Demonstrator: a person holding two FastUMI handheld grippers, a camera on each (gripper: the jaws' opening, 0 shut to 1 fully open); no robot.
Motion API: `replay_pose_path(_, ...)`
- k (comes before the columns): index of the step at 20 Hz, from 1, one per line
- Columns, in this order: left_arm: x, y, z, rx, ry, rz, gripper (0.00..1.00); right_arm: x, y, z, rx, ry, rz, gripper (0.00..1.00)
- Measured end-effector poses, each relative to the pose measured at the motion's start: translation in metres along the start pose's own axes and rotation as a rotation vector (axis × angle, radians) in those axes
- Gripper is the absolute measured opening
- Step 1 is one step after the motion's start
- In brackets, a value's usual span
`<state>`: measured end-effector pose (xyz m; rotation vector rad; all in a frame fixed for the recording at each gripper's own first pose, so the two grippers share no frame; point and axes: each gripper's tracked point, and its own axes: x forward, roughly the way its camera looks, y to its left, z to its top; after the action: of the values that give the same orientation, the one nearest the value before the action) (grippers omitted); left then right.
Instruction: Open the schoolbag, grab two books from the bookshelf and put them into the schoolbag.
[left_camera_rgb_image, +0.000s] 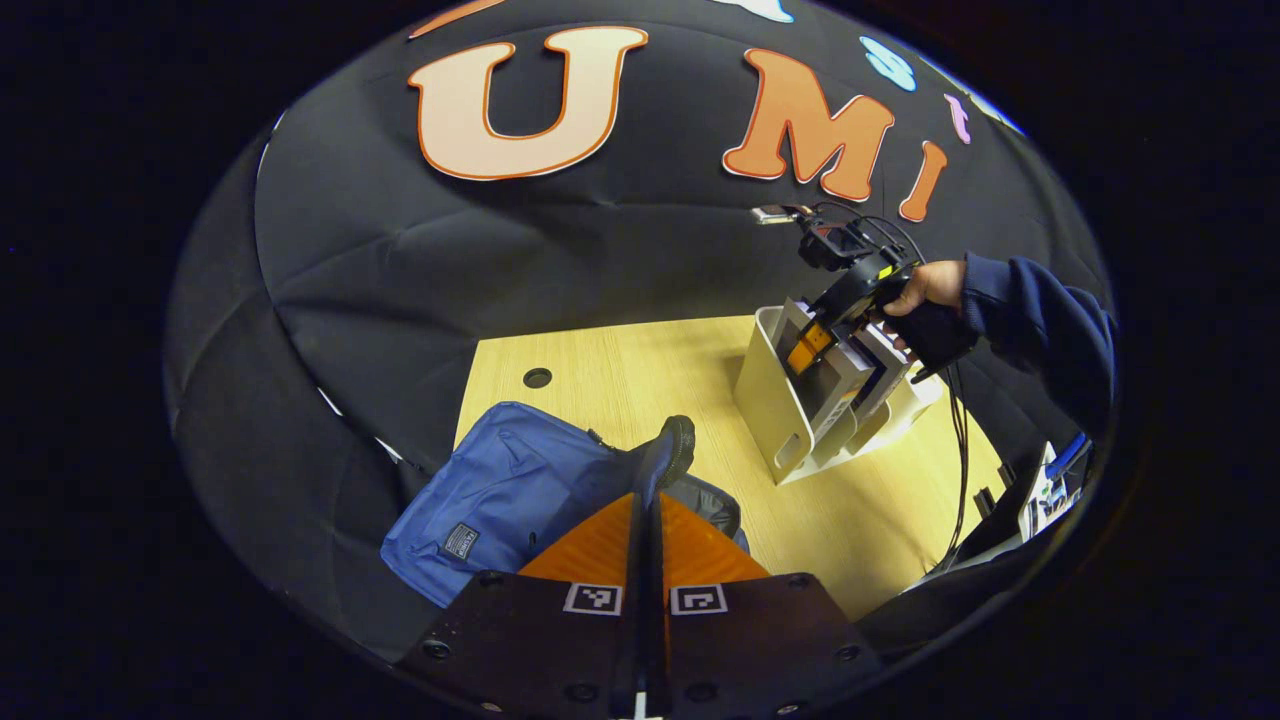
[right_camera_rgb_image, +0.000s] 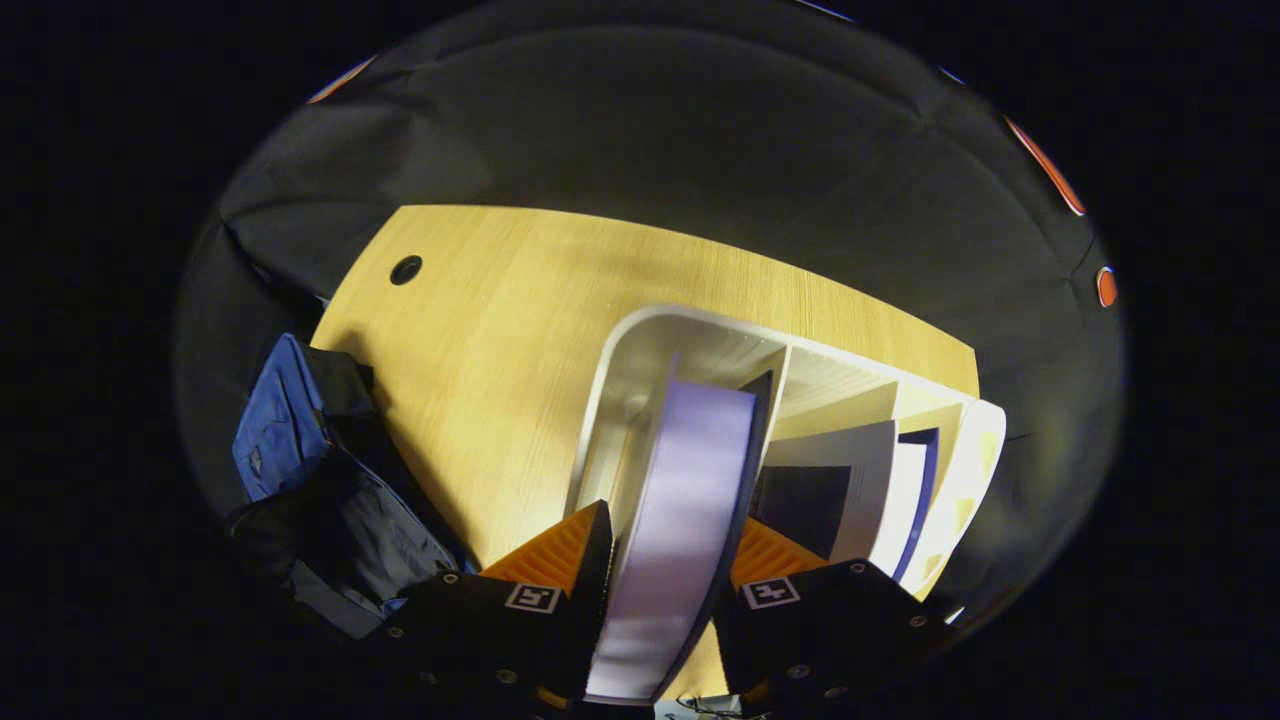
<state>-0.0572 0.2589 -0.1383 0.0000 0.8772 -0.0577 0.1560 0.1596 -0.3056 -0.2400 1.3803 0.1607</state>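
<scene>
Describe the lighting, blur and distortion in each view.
Left gripper view: even light, sharp, fisheye bends the table edge; schoolbag clear. Right gripper view: dimmer, warm glare on the bookshelf rim, the book between the right hand-held gripper fingers looks smeared, schoolbag in shadow.

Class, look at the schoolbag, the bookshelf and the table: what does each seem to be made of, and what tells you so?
Schoolbag: blue woven fabric, matte; it creases and slumps. Bookshelf: probably white plastic or painted metal, smooth, thin walls, rounded corners. Table: wood or wood-look laminate, pale with straight grain.

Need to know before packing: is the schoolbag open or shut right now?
Open. The blue schoolbag gapes with its dark inside showing, and the left gripper is pinching its edge.
</scene>
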Motion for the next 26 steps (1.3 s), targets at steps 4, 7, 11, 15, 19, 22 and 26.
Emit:
replay_pose_path(4, 0.004, -0.005, -0.006, -0.029, 0.004, -0.021, 0.04, 0.011, 0.001, -0.012, -0.003, 0.068, 0.001, 0.46)
replay_pose_path(7, 0.004, -0.005, -0.009, -0.041, 0.004, -0.025, 0.04, 0.009, 0.001, -0.016, 0.057, 0.097, 0.022, 0.39)
replay_pose_path(11, 0.003, -0.007, -0.013, -0.032, 0.009, -0.036, 0.04, -0.019, -0.006, -0.011, 0.045, 0.056, 0.036, 0.34)
replay_pose_path(15, 0.008, -0.012, -0.015, -0.028, 0.02, -0.049, 0.04, -0.065, -0.013, -0.014, 0.052, -0.005, 0.108, 0.42)
replay_pose_path(19, 0.009, -0.012, -0.012, -0.006, 0.027, -0.052, 0.04, -0.119, -0.024, -0.019, 0.048, -0.084, 0.153, 0.42)
replay_pose_path(22, 0.01, -0.01, -0.013, 0.009, 0.035, -0.055, 0.04, -0.16, -0.027, -0.025, 0.046, -0.141, 0.213, 0.42)
replay_pose_path(26, 0.011, -0.005, -0.009, 0.043, 0.045, -0.044, 0.07, -0.205, -0.01, -0.038, 0.091, -0.225, 0.319, 0.42)
